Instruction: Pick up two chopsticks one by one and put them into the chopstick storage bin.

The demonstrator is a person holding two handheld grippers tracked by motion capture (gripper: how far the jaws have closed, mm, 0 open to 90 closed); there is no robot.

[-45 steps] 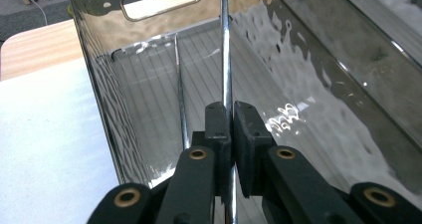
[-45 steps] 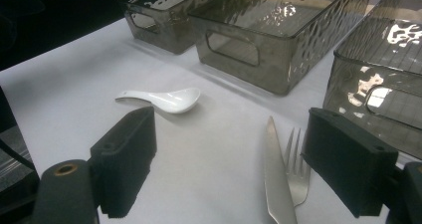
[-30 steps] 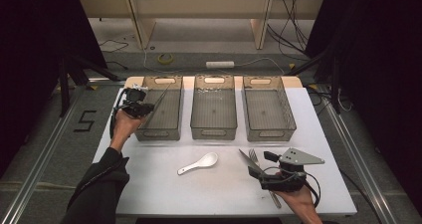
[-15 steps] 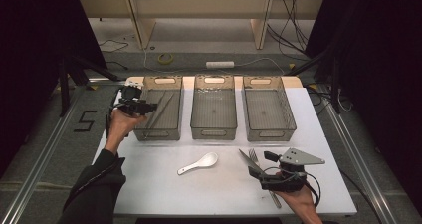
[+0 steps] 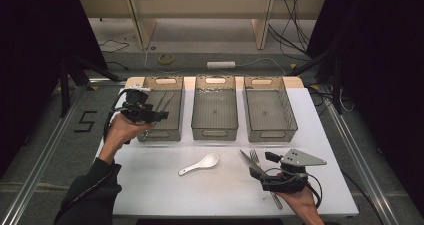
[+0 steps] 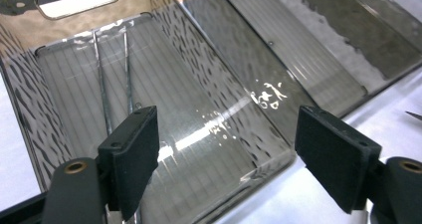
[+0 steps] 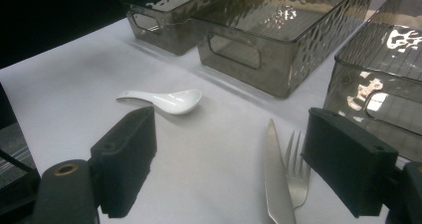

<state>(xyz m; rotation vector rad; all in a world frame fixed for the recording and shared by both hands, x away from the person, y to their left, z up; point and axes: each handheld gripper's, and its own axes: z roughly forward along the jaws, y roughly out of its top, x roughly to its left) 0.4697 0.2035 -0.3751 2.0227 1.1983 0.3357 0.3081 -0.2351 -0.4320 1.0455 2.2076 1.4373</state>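
A: Smoky clear plastic forms the left bin (image 5: pixel 161 116), the first of three bins in a row at the far side of the white tabletop (image 5: pixel 150 185). What lies inside it?

B: Two thin metal chopsticks (image 6: pixel 113 77) lie side by side on its ribbed floor, running lengthwise.

A: Where are the left tongs (image 5: pixel 162 116)?

B: Above the near part of that bin, held in the left hand (image 5: pixel 122 130). Their jaws have just been opening and now stand wide apart with nothing between them; the chopsticks rest below, untouched.

A: And the right tongs (image 5: pixel 267 169)?

B: They sit low at the tabletop's near right, jaws spread wide and gripping nothing. In the right gripper view, a knife (image 7: pixel 276 179) and a fork (image 7: pixel 297 171) lie side by side on the tabletop between the pads.

A: Anything else on the surface?

B: A white ceramic spoon (image 5: pixel 200 163) lies near the middle, in front of the middle bin (image 5: pixel 215 110), well apart from both tongs. The right bin (image 5: pixel 270 107) stands beyond the knife.
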